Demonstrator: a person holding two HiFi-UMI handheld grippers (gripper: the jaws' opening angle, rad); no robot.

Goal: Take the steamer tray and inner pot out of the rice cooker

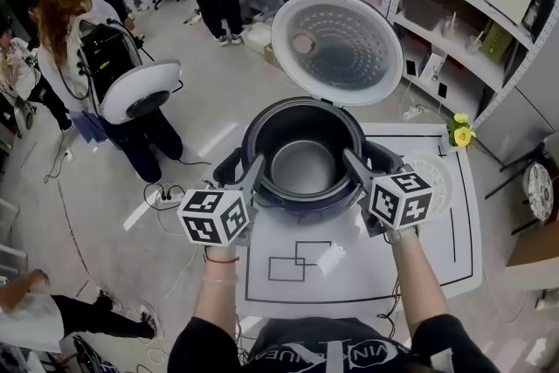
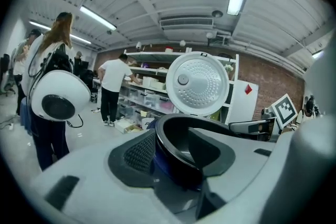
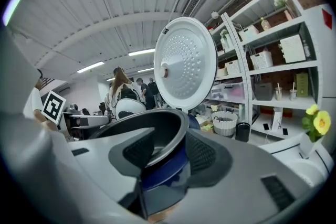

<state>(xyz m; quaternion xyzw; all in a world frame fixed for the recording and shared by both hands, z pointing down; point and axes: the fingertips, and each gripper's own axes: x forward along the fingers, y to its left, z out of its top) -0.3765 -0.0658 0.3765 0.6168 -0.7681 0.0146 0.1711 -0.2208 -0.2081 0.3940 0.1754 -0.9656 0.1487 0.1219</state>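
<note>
The left gripper (image 1: 240, 172) sits at the 8 o'clock side of the rice cooker (image 1: 255, 131), its fingers (image 2: 137, 152) spread and straddling the rim without pinching it; the inner pot (image 1: 302, 169) rests inside the cooker at the centre of the desk (image 1: 349, 279), with the lid (image 1: 336, 48) tipped open at 12 o'clock; the right gripper (image 1: 369, 166) straddles the rim at 4 o'clock, likewise spread; a perforated disc (image 1: 437, 175) at 3 o'clock, half hidden, may be the steamer tray.

White capital letters run across the person's dark shirt (image 1: 332, 355) at six o'clock in the head view. They are upside down and partly cut off, so no word can be read for sure.
</note>
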